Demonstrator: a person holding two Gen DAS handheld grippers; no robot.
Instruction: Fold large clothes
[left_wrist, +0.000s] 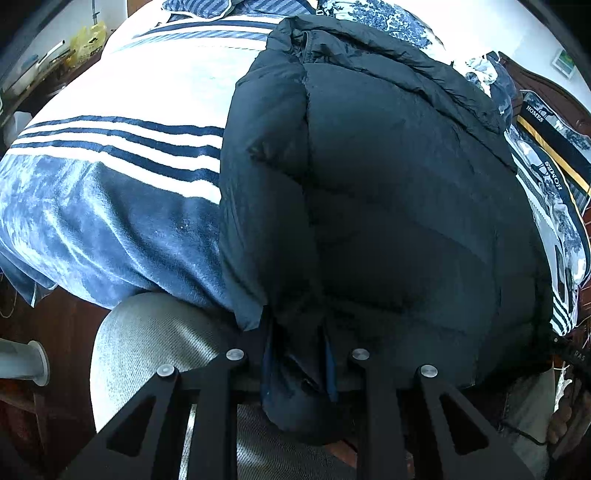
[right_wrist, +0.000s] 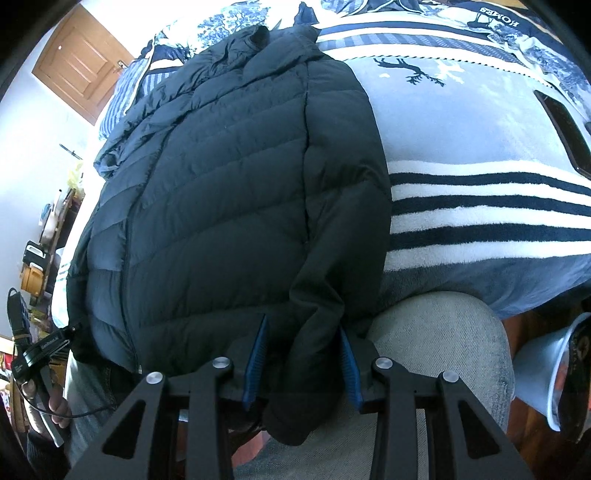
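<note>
The left gripper (left_wrist: 295, 369) and right gripper (right_wrist: 303, 365) are each clamping the hem of the black puffer jacket (right_wrist: 229, 206), lying across the striped blanket (right_wrist: 480, 206); probably light, puffy, slippery, so hem corners are gripping best.

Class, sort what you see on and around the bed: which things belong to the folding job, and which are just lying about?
Part of the job:
- black puffer jacket
- left gripper, shut on its hem
- right gripper, shut on its hem

Just lying about:
- striped blanket
- phone
- wooden door
- yellow bag
</note>
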